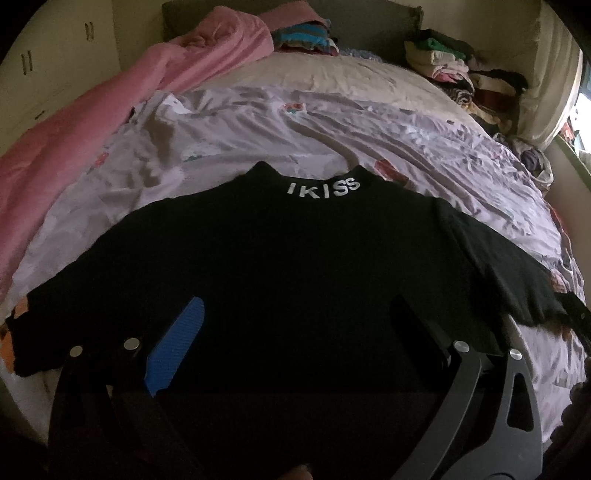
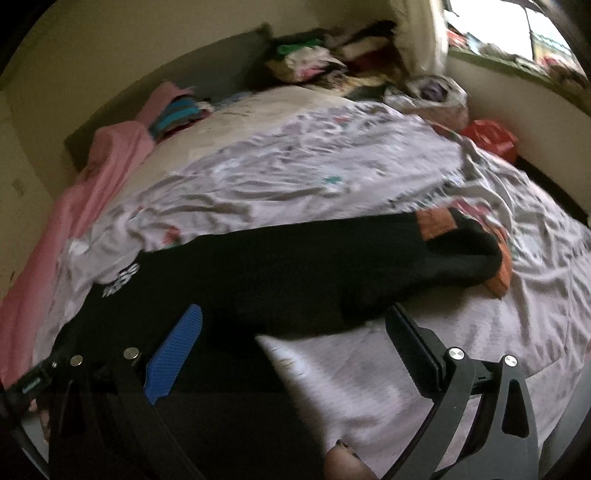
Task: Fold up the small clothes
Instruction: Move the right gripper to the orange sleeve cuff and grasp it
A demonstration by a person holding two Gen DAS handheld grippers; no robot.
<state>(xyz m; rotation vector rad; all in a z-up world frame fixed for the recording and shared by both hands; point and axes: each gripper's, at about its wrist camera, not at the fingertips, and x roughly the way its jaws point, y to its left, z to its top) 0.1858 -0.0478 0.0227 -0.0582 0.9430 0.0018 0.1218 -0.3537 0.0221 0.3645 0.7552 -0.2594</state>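
Note:
A black high-neck top [image 1: 288,258] with white "IKISS" lettering on its collar lies spread flat, front up, on the lilac bed sheet [image 1: 424,140]. Its right sleeve [image 1: 509,273] reaches toward the bed's right side. My left gripper [image 1: 295,314] hovers open just above the top's lower body, with its blue-padded left finger [image 1: 173,347] wide apart from the black right finger. In the right wrist view the same top [image 2: 295,266] runs across the frame, and its sleeve [image 2: 454,254] lies over an orange patch. My right gripper [image 2: 295,325] stands open over the sleeve's lower edge and holds nothing.
A pink blanket [image 1: 110,110] is bunched along the left side of the bed. Piles of folded clothes [image 1: 454,70] sit at the head near the wall. A red object [image 2: 491,138] lies by the right edge, under a window [image 2: 517,33]. A fingertip [image 2: 347,461] shows at the bottom.

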